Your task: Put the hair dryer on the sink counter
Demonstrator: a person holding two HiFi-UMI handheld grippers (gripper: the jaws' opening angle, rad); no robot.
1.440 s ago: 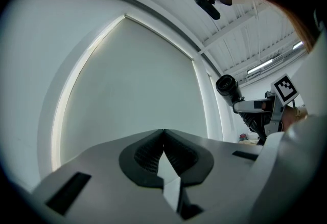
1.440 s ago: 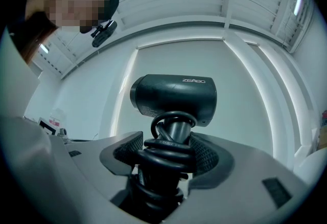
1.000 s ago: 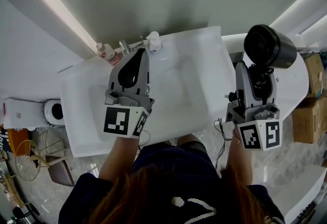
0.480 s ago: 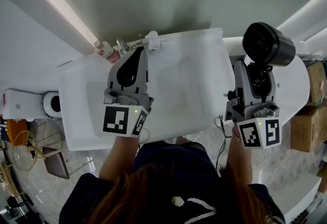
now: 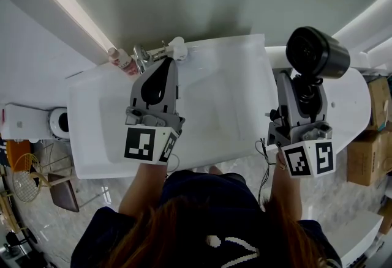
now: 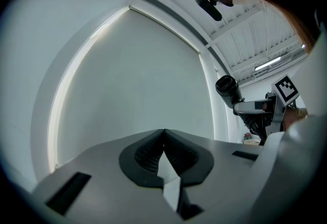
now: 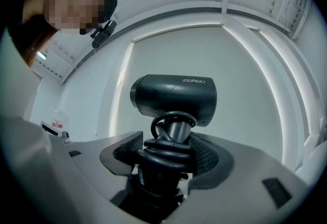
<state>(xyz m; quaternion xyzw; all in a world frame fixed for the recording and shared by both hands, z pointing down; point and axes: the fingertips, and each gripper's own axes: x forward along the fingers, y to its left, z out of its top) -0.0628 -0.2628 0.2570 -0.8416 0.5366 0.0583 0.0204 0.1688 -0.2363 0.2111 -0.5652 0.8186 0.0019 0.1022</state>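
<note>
A black hair dryer [image 5: 317, 52] stands upright in my right gripper [image 5: 304, 96], its barrel above the white counter's right end. In the right gripper view the jaws are shut on the hair dryer [image 7: 173, 99] at its handle, where the black cord is wound in loops. My left gripper [image 5: 160, 80] is held over the white sink basin [image 5: 214, 107], near the taps. In the left gripper view my left gripper [image 6: 164, 142] is shut, its pads meeting with nothing between them; the hair dryer [image 6: 227, 88] shows far to the right.
A white sink counter [image 5: 89, 138] spans the middle, with a chrome tap [image 5: 147, 55] and a small pink-labelled bottle [image 5: 122, 61] at its back edge. A cardboard box [image 5: 369, 144] stands at the right, a white bin [image 5: 58, 121] and a chair [image 5: 64, 196] at the left.
Both grippers and the hair dryer have kept their hold and shifted only slightly; the counter sits a little lower and further left in the head view.
</note>
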